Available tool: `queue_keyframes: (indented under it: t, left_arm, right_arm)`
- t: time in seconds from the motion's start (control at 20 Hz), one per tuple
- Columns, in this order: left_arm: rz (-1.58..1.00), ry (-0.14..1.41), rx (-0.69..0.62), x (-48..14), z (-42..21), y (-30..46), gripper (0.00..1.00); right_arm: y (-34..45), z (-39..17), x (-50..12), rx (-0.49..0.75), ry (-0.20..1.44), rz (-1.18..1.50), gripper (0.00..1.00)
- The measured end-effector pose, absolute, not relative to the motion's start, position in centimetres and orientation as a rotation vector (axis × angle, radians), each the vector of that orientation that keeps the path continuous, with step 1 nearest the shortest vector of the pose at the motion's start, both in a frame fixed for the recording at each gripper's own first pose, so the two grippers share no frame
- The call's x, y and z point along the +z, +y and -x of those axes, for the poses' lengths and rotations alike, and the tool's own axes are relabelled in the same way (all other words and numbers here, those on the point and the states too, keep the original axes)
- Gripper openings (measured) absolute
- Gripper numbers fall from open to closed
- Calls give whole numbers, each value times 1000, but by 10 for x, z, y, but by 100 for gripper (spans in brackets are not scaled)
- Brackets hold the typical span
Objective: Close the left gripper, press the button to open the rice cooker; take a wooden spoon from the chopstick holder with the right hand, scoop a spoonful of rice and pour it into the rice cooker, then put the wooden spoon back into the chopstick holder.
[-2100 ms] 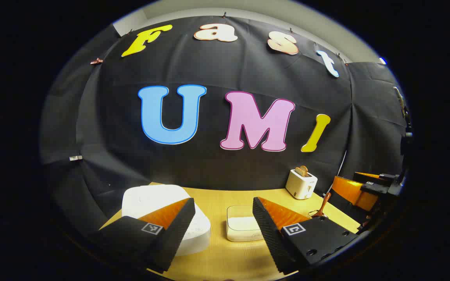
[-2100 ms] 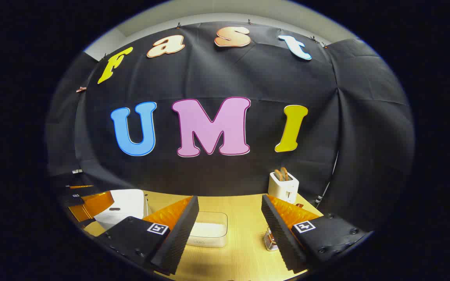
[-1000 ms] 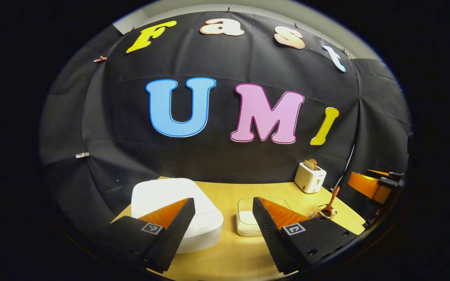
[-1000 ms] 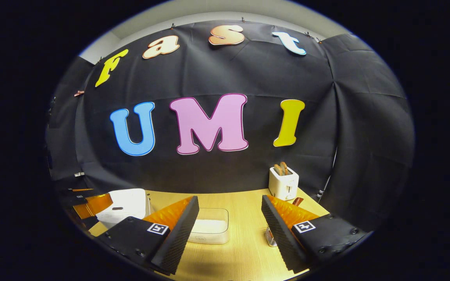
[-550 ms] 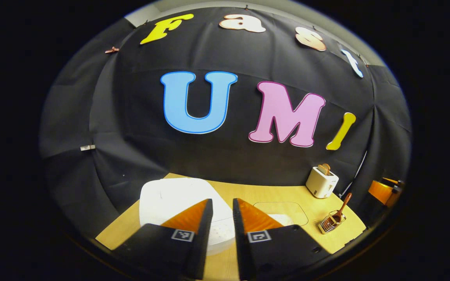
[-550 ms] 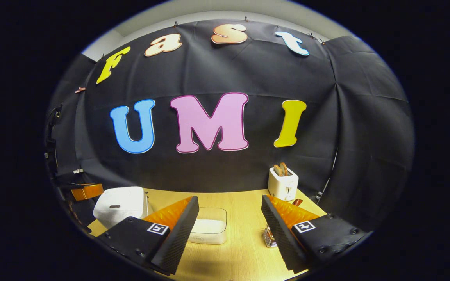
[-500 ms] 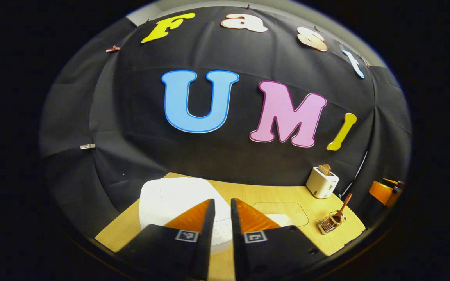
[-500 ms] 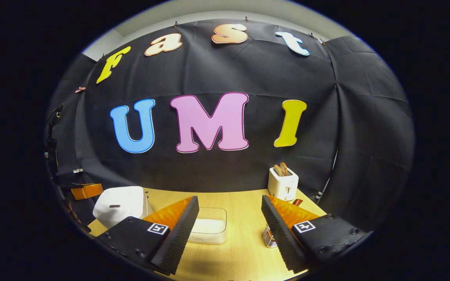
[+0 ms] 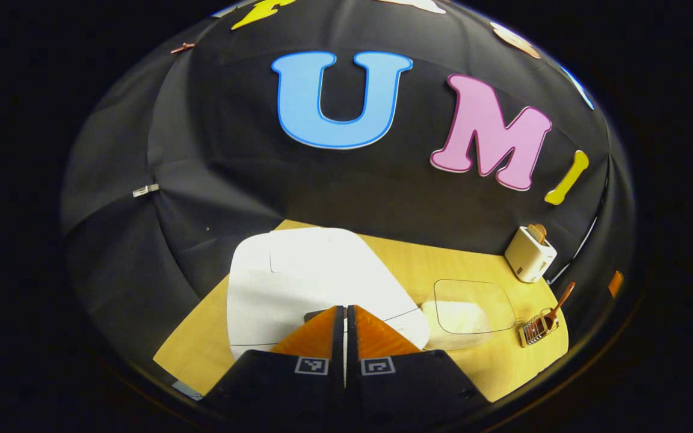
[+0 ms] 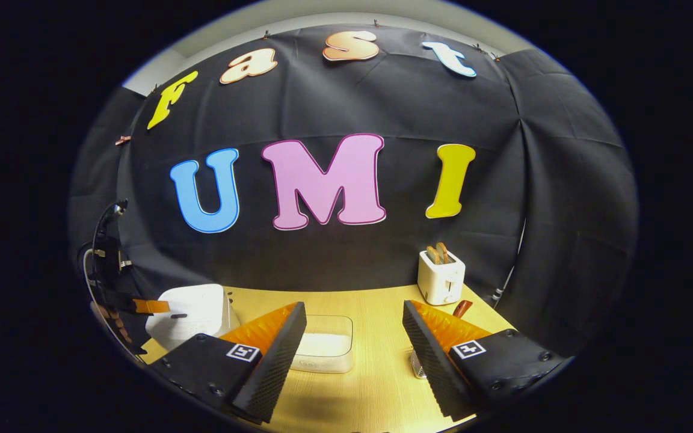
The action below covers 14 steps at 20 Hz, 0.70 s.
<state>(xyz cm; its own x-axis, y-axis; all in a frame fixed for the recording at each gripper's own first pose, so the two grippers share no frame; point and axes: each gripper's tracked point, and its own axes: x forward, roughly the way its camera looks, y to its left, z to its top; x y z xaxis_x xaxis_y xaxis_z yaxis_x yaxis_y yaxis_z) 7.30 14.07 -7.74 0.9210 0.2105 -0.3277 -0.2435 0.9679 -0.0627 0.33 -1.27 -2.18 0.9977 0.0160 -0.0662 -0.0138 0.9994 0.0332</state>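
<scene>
The white rice cooker stands with its lid down at the table's left. My left gripper is shut and empty, its tips right over the dark button on the cooker's front edge. In the right gripper view the left gripper points at the cooker from the left. My right gripper is open and empty above the table. A wooden spoon stands in the wire chopstick holder. A clear box of rice sits between cooker and holder, and in the right gripper view the rice box lies between my fingers.
A white toaster with toast stands at the back right, also the toaster in the left gripper view. The spoon handle and holder peek out beside my right finger. The wooden table ends at the black cloth wall.
My left gripper has shut and moved forward and down over the rice cooker's front edge. The right gripper has stayed open and nearly still.
</scene>
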Motion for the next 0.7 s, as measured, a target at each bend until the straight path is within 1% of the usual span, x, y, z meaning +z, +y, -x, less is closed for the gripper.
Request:
queue_keyframes:
  t: [0.25,0.4,0.55,0.7]
  left_arm:
    - [126,395,234,-94,-88,145,5]
    - [127,409,251,-99,-91,148,5]
    - [185,450,244,-110,-91,143,5]
    - [188,438,249,-109,-93,145,6]
  right_arm:
    - [-15,-10,-27,20,85,-46,100]
    - [-13,-13,-30,34,91,-42,100]
    - [-12,-19,-33,43,97,-49,99]
    - [-11,-25,-39,52,114,-58,100]
